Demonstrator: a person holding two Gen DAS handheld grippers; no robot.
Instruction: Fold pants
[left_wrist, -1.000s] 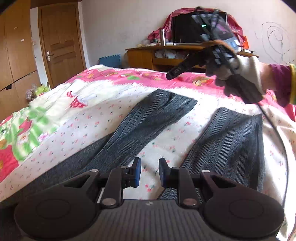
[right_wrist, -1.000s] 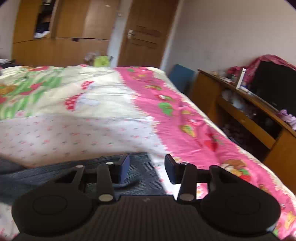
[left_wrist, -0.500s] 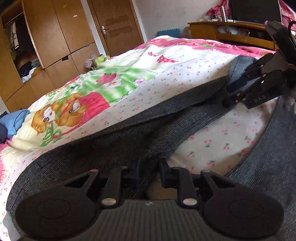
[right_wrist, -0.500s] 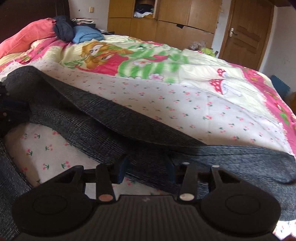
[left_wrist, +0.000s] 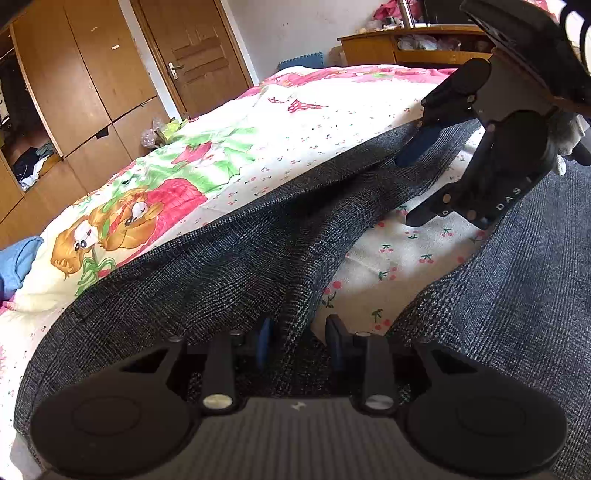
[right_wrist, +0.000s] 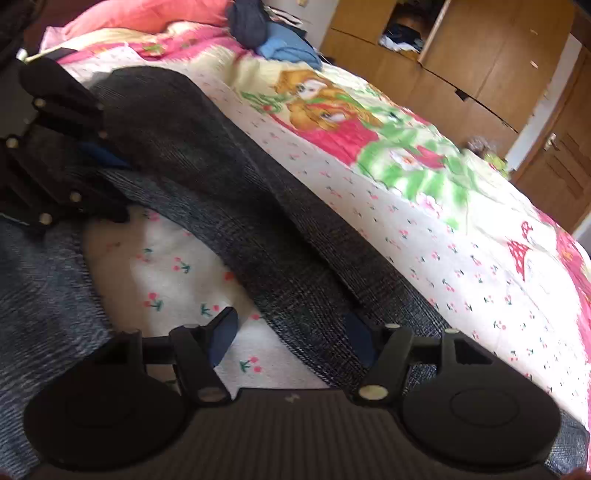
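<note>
Dark grey pants (left_wrist: 229, 266) lie spread on a flowered bedspread (left_wrist: 332, 122), legs apart. The far leg's inner edge stands in a raised fold. My left gripper (left_wrist: 298, 341) is at the crotch end, its fingers around that fold, with a gap still showing. My right gripper (right_wrist: 290, 332) is open, straddling the edge of the same leg (right_wrist: 280, 251) further down. The right gripper shows in the left wrist view (left_wrist: 413, 184), and the left gripper in the right wrist view (right_wrist: 107, 184).
The other pant leg (left_wrist: 517, 280) lies to the right. Blue and dark clothes (right_wrist: 273, 40) and a pink pillow (right_wrist: 147, 14) sit at the bed's head. Wooden wardrobes (left_wrist: 74, 81), a door (left_wrist: 199, 55) and a desk (left_wrist: 413, 44) stand beyond the bed.
Both grippers swung down from above the bed to the far pant leg and now straddle its raised inner edge. The right gripper moved closer to the left.
</note>
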